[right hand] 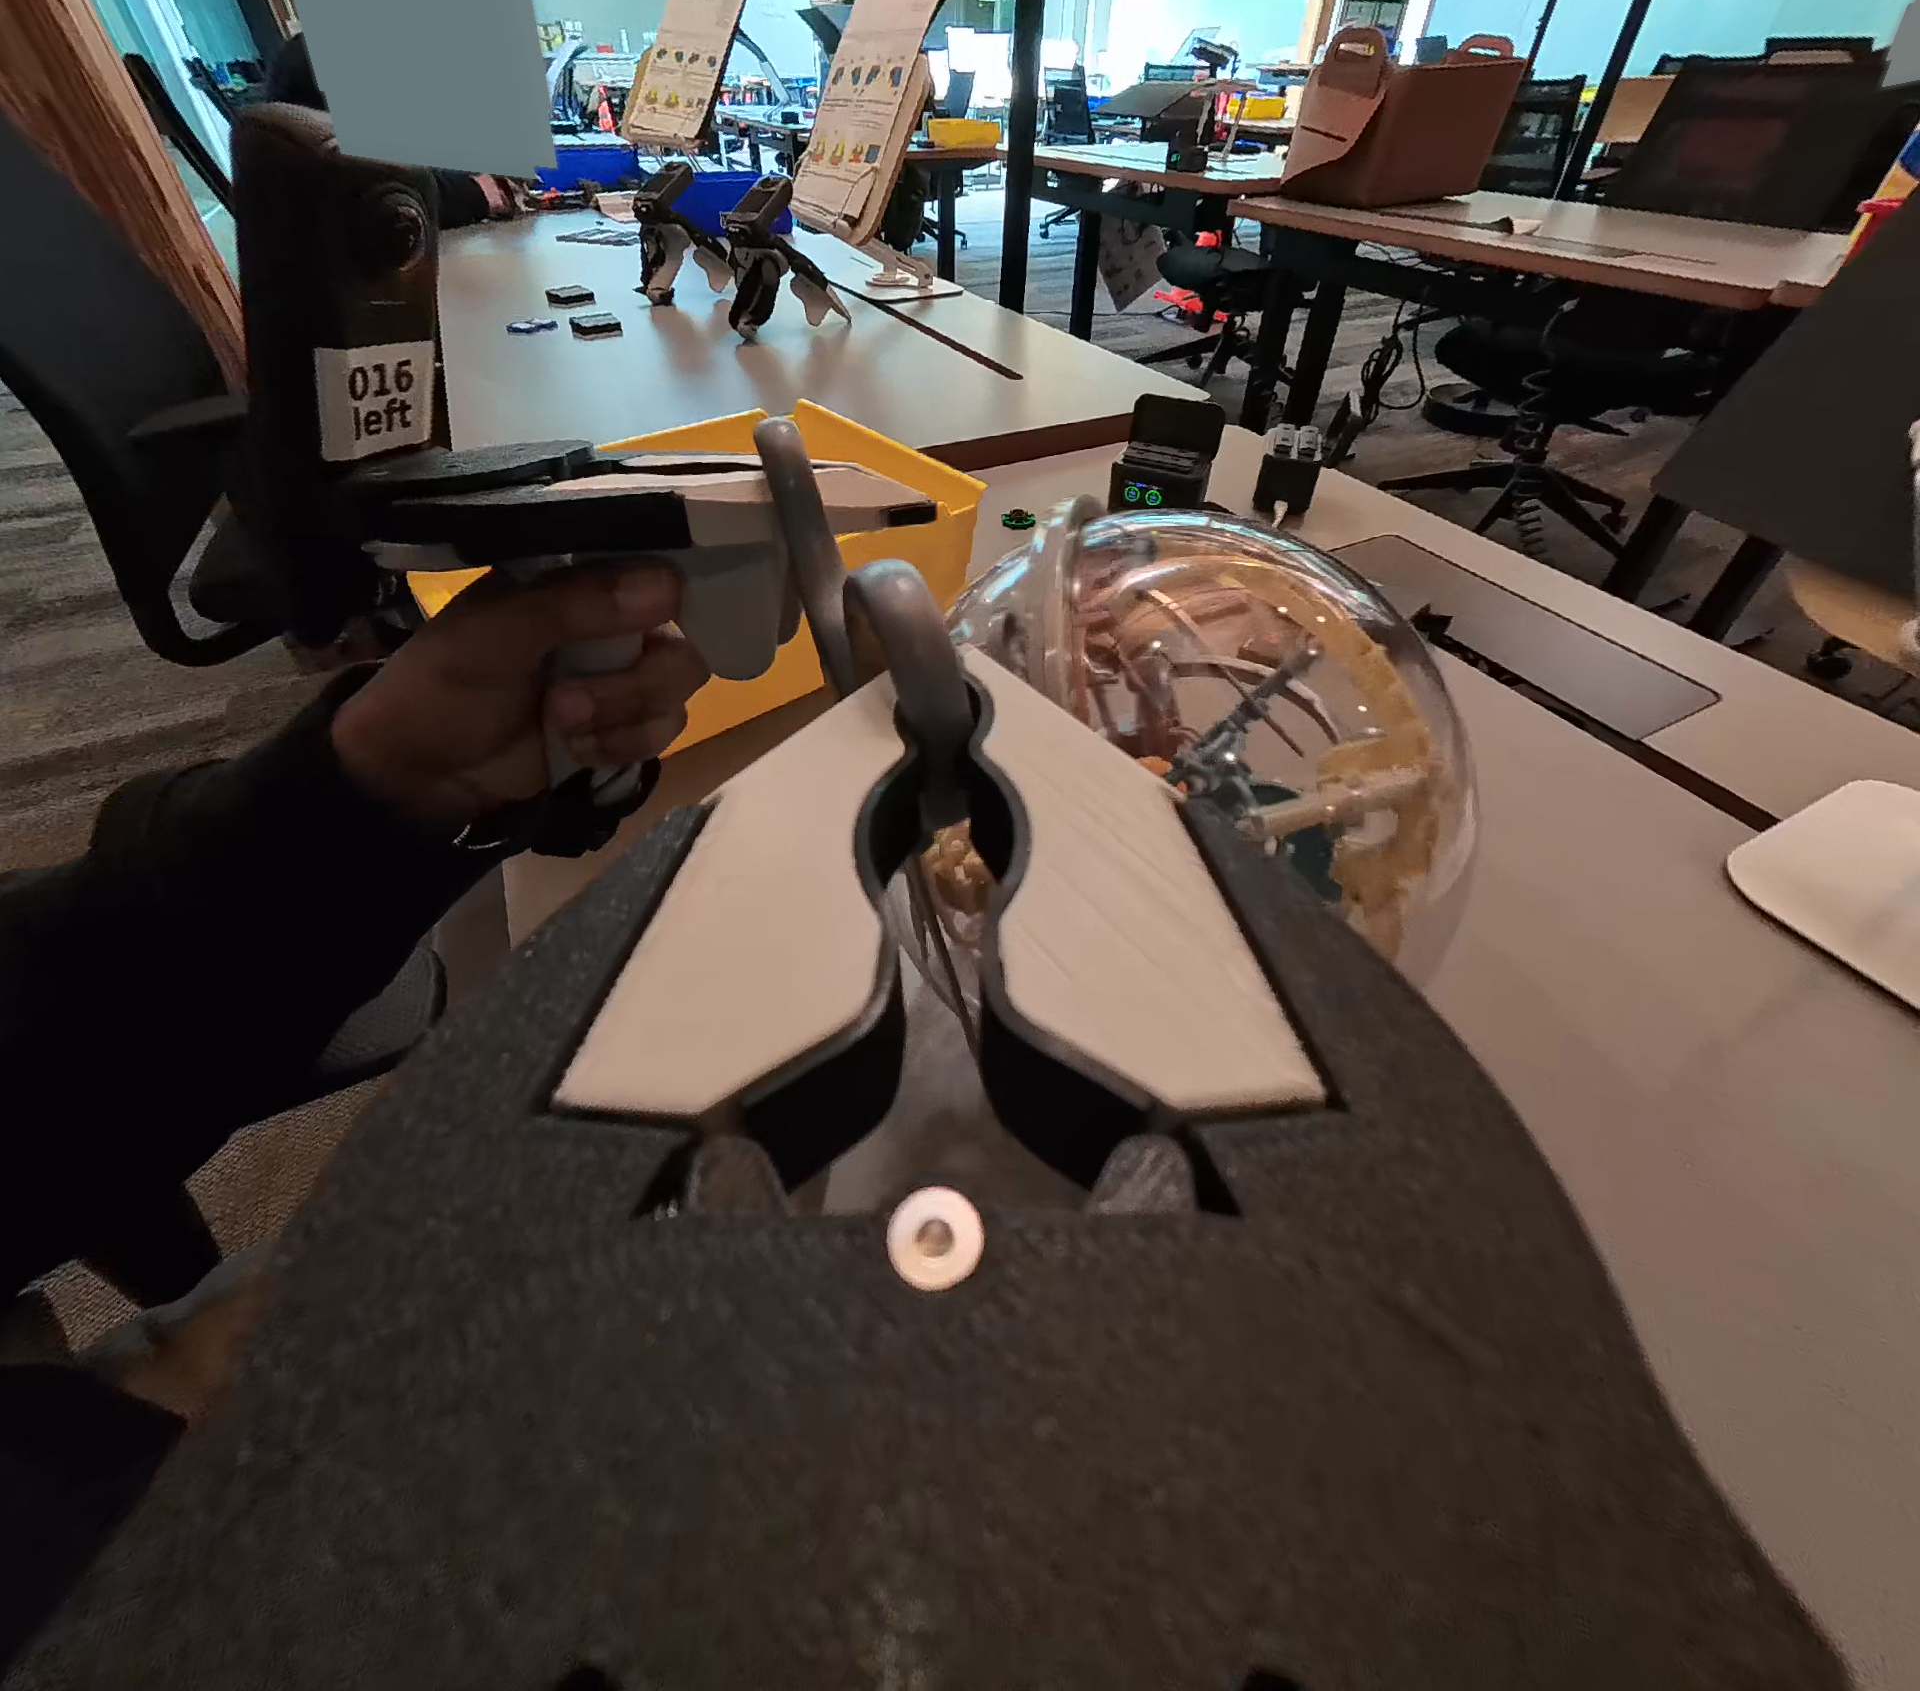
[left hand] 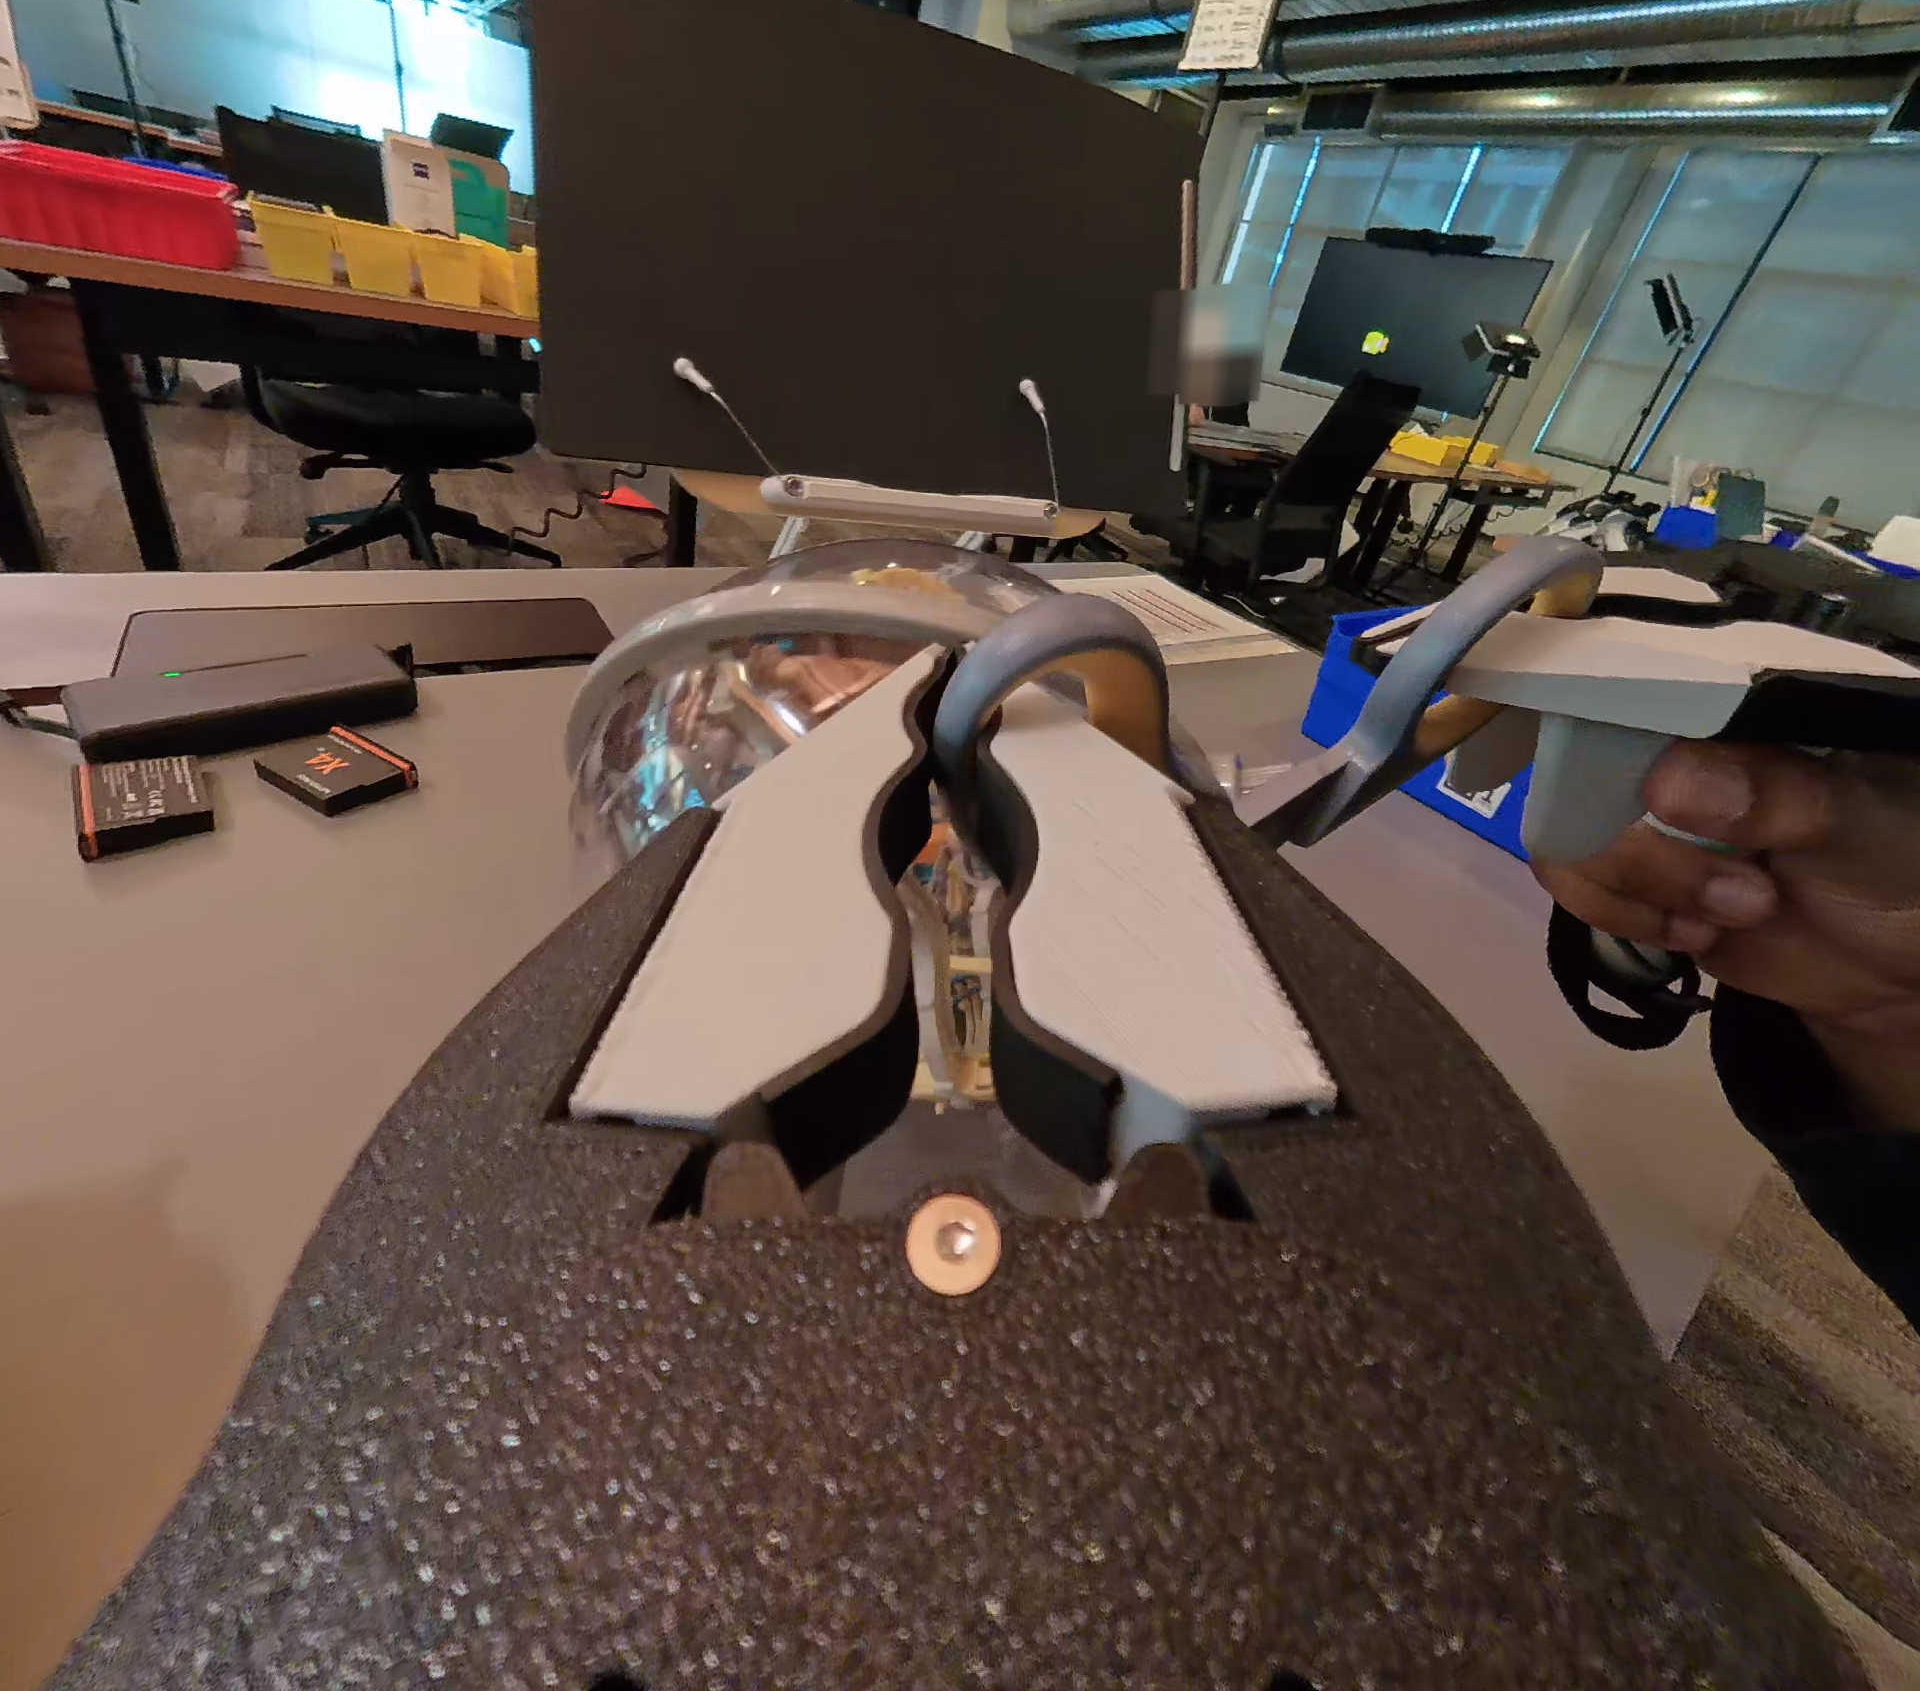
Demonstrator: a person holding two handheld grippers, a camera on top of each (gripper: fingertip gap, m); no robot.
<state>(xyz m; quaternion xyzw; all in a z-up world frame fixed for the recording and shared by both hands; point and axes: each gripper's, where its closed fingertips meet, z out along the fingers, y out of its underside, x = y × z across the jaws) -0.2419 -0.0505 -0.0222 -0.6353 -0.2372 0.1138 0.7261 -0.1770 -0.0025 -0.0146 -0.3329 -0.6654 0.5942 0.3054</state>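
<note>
Each gripper clamps one grey loop handle: the left gripper [left hand: 961,696] and right gripper [right hand: 940,732] share the handles [right hand: 904,633] of what may be scissors, suspended just before a clear maze ball [right hand: 1247,706] resting on the table [right hand: 1662,1070]

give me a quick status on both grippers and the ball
Left gripper shut on grey handle loop. Right gripper shut on second loop. Clear maze ball on desk. Nothing blocking.

- Grey tabletop [left hand: 312,966]
- On it: clear maze ball [right hand: 1226,706], black power bank [left hand: 244,696], 2 small batteries [left hand: 145,805], charger case [right hand: 1162,465], white pad [right hand: 1839,888] at rt edge
</note>
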